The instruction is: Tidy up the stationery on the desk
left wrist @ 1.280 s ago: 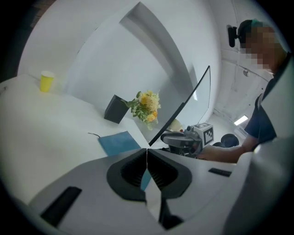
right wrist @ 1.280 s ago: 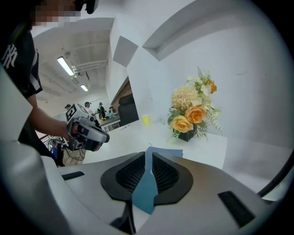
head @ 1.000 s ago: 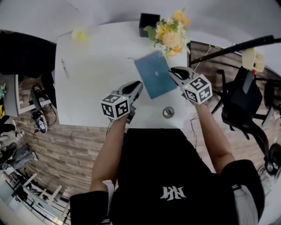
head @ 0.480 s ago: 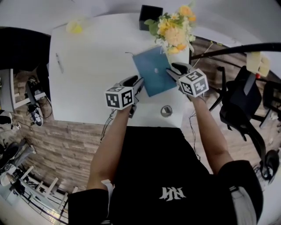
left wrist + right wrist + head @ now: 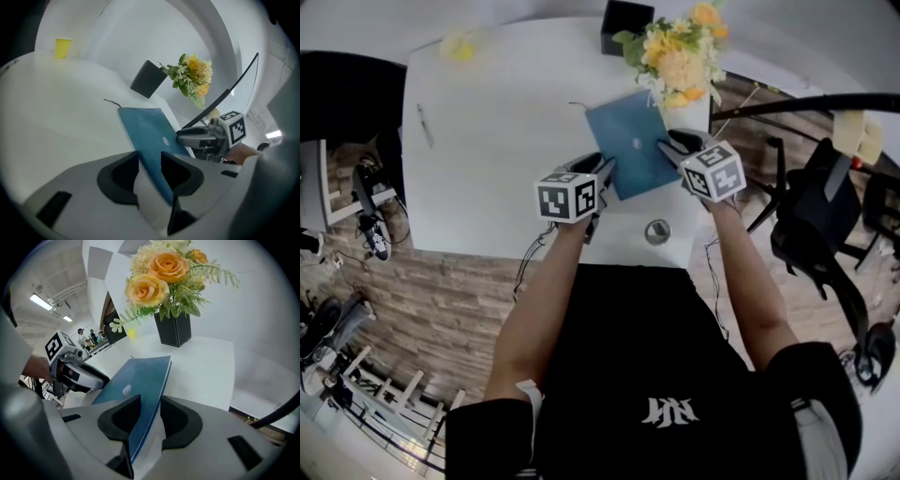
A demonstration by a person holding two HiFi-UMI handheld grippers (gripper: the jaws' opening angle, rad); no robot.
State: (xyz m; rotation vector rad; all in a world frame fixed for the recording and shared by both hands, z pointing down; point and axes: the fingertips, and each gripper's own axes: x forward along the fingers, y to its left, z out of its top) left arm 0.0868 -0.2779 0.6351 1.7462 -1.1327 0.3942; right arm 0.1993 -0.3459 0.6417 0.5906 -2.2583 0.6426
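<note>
- You are holding the left hand-held gripper (image 5: pixel 150 161) and the right hand-held gripper (image 5: pixel 150 404) at opposite near corners of the flat blue hardcover notebook (image 5: pixel 628 150); both pairs of jaws have just been opening and now stand wide apart, with the notebook's edge running between them but clamped by neither
- The notebook is resting on the white counter (image 5: pixel 506 178), just in front of the yellow and orange flower bouquet (image 5: pixel 680 56) in its black square vase (image 5: pixel 174 329); this looks like the letting-go step
- Before you are drawing away, check that the pads are clear of the cover on both faces, or the book will probably slide with you
- Be pulling each hand-held gripper straight back along the line of the cover, both together, so that neither corner is lifted or twisted
- Be keeping the right one low and away from the flowers, which are hanging close above the notebook's far corner
- The thin pen (image 5: pixel 423 125) is lying well apart near the counter's left edge, likely your next piece
</note>
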